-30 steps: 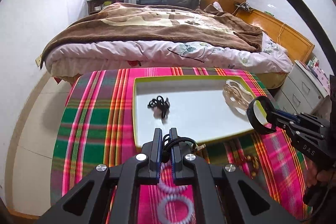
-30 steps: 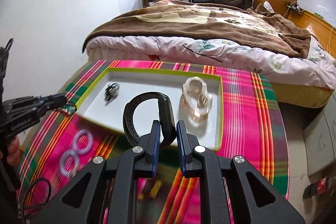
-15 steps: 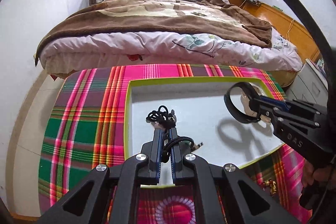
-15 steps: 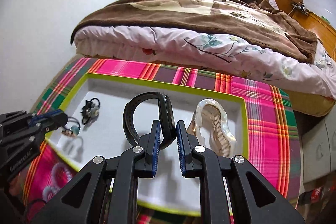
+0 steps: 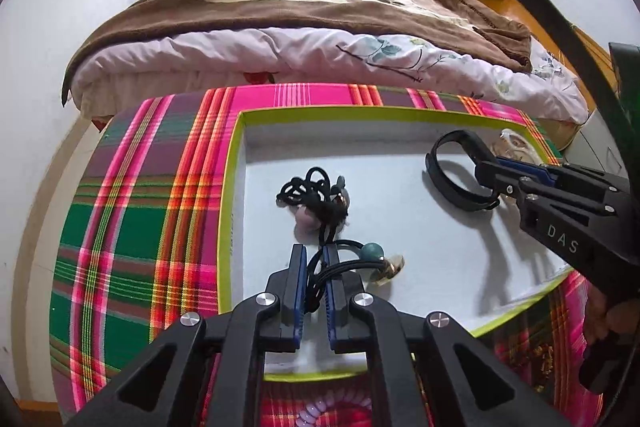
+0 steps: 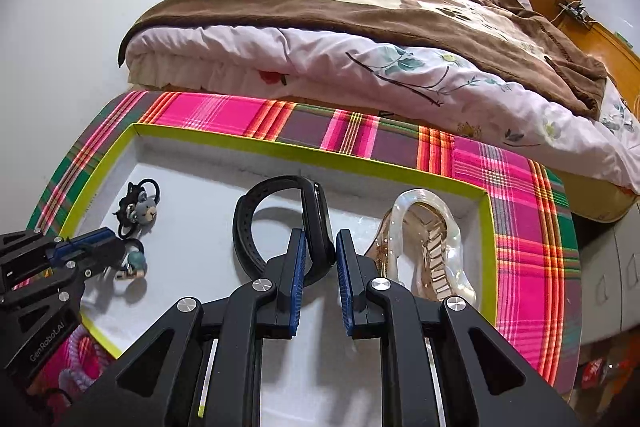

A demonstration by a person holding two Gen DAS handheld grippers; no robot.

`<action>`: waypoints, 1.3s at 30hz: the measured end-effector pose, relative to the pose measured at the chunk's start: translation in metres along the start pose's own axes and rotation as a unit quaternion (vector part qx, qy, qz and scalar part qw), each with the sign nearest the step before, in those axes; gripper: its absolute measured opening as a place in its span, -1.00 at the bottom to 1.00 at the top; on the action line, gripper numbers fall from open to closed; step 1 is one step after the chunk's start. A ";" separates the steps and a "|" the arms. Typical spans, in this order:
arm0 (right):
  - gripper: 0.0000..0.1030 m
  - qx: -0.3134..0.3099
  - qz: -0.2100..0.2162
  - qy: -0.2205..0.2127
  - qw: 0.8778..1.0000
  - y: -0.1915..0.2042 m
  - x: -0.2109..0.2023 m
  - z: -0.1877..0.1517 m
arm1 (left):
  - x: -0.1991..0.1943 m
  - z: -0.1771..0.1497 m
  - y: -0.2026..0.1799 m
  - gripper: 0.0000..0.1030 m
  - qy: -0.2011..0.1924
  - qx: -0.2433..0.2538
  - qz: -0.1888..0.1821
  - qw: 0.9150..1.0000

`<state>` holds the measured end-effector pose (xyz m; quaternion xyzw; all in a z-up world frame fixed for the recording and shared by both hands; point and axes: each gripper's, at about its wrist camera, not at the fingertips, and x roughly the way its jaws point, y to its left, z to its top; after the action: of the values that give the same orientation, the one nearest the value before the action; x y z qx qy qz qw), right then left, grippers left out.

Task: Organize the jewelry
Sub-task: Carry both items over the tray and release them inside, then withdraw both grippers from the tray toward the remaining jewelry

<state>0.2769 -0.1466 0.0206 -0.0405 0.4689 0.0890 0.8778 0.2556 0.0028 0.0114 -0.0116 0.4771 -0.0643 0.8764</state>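
Note:
A white tray with a lime-green rim (image 5: 234, 187) (image 6: 486, 227) lies on a plaid tablecloth. My left gripper (image 5: 314, 255) is shut on a black hair tie with a teal bead (image 5: 370, 253) and holds it over the tray's near left part. Just beyond lies a black hair tie with a small bear charm (image 5: 316, 195) (image 6: 140, 207). My right gripper (image 6: 320, 247) is shut on a black wristband (image 6: 280, 223) (image 5: 456, 175) low over the tray's middle. A clear pearly hair claw (image 6: 432, 239) lies in the tray's right end.
A plaid tablecloth (image 5: 132, 211) (image 6: 520, 187) covers the round table. A pale spiral hair tie (image 5: 320, 407) (image 6: 80, 367) lies on the cloth at the near edge. A bed with a brown blanket (image 5: 320, 7) stands right behind the table. A grey drawer unit (image 6: 616, 267) stands at the right.
Both grippers have moved forward and down over the tray. The hair tie with the bead and the black wristband have come down close to the tray floor, still held.

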 end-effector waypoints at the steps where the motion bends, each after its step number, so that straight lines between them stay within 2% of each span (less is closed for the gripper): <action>1: -0.69 0.000 0.000 0.000 1.000 0.000 0.000 0.001 | 0.000 0.000 0.000 -0.79 -0.002 0.002 0.000 1.000; 3: -0.69 0.001 -0.001 -0.002 1.000 0.000 0.000 0.001 | 0.000 0.001 -0.001 -0.68 -0.001 0.002 -0.002 1.000; 6: -0.69 0.001 -0.001 -0.001 1.000 0.000 0.000 0.002 | 0.001 0.001 -0.002 -0.35 0.000 0.005 -0.002 1.000; 15: -0.68 -0.002 -0.004 0.002 1.000 0.002 0.001 0.003 | 0.003 0.002 -0.010 -0.07 0.005 0.016 -0.005 1.000; 17: -0.68 -0.002 -0.003 0.001 1.000 0.001 0.000 0.003 | 0.004 0.002 -0.012 0.03 0.008 0.024 -0.007 1.000; 19: -0.68 -0.004 -0.003 0.001 1.000 0.001 -0.002 0.002 | 0.003 0.001 -0.017 0.24 0.013 0.035 -0.008 0.999; 21: -0.68 -0.008 -0.003 0.002 1.000 0.002 -0.003 0.002 | 0.002 0.000 -0.020 0.33 0.013 0.042 -0.008 0.999; 24: -0.68 -0.015 -0.001 0.001 1.000 0.002 -0.009 0.000 | 0.002 -0.001 -0.021 0.36 0.021 0.047 -0.009 0.999; 28: -0.67 -0.021 -0.003 -0.003 1.000 0.003 -0.019 -0.002 | -0.002 -0.002 -0.022 0.54 0.025 0.054 -0.006 0.998; 31: -0.66 -0.025 -0.004 -0.004 1.000 0.004 -0.026 -0.003 | -0.011 -0.003 -0.025 0.61 0.022 0.062 -0.010 0.998; 39: -0.61 -0.019 0.012 -0.027 0.999 0.000 -0.058 -0.022 | -0.042 -0.011 -0.023 0.62 0.001 0.061 -0.016 0.998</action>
<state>0.2275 -0.1566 0.0566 -0.0491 0.4436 0.1090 0.8882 0.2211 -0.0142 0.0422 0.0348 0.4727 -0.1072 0.8740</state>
